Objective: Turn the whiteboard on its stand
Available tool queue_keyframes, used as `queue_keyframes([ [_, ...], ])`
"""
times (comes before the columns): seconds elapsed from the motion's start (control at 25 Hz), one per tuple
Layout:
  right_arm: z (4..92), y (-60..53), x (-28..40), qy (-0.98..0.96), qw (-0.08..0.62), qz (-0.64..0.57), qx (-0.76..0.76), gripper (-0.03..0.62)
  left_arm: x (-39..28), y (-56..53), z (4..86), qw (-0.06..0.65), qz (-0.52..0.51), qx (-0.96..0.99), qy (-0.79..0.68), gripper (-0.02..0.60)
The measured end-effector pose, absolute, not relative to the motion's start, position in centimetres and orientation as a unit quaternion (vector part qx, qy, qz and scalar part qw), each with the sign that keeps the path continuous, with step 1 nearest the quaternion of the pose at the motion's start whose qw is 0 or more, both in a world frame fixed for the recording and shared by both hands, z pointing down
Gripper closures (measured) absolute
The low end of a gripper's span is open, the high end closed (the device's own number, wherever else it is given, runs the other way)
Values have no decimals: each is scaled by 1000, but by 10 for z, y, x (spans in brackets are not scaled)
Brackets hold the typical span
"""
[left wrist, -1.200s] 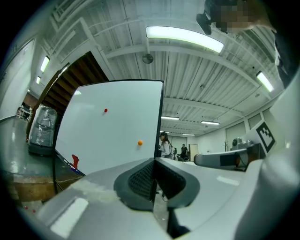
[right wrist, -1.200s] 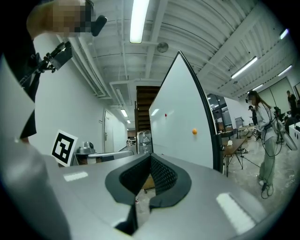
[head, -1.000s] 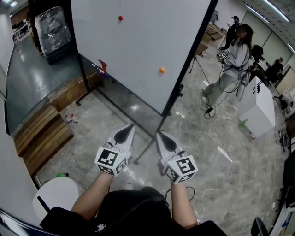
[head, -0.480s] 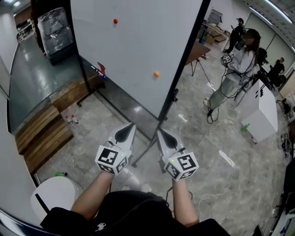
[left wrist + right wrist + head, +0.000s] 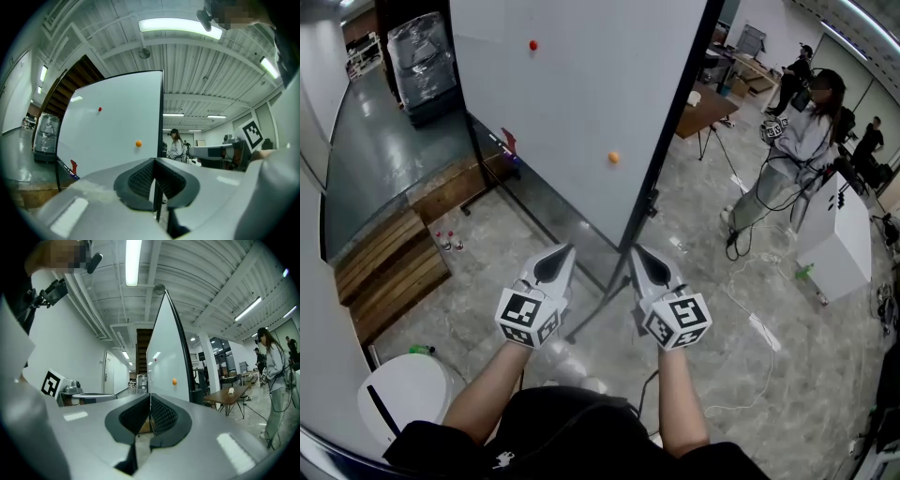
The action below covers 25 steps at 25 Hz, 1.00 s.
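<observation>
White and glossy, the whiteboard (image 5: 581, 103) stands upright on its stand, straight ahead of both grippers and apart from them. A thin dark frame (image 5: 673, 122) borders the panel. The head view shows the frame's near vertical edge running down toward the gap between the two grippers. Two small round magnets sit on the face: a red one (image 5: 532, 44) high up and an orange one (image 5: 613, 157) lower, nearer the grippers. A narrow tray (image 5: 492, 139) runs along the bottom edge, beyond the left gripper, with a small red thing (image 5: 508, 141) on it that is too small to identify. A dark stand leg (image 5: 598, 307) slants across the grey stone floor between the grippers.

The left gripper (image 5: 557, 255) has its jaws pressed together with nothing in them, and its own view shows the board's face just beyond its tips. The right gripper (image 5: 639, 255) is likewise closed and empty, looking along the board's edge. Each carries a cube with black-and-white square markers (image 5: 528, 319).

Right of the right gripper, well apart, a person (image 5: 797, 141) stands beside a white cabinet (image 5: 844, 248), and a white cable (image 5: 752, 323) trails over the floor. Left of the left gripper lie wooden pallets (image 5: 389, 272).
</observation>
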State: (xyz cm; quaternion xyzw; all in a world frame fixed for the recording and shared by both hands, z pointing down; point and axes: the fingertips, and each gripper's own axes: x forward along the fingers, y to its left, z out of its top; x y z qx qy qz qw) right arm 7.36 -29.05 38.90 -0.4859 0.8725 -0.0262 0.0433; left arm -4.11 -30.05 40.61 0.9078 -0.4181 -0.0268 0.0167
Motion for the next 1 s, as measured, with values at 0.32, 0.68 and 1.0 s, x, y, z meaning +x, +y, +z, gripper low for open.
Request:
queue_keyframes([
  [0.32,390,-346,114,861,18,-6,-508,520,-13,-328,406,4,-12,907,-421,578],
  [0.68,417,-406,148,847,-30,6,-531,368,17,-353,414,1,-1,905,-425,578],
  [1.0,424,-441,138,868,-50,13,-494,284,23,-359,414,7,0,901,-433,578],
])
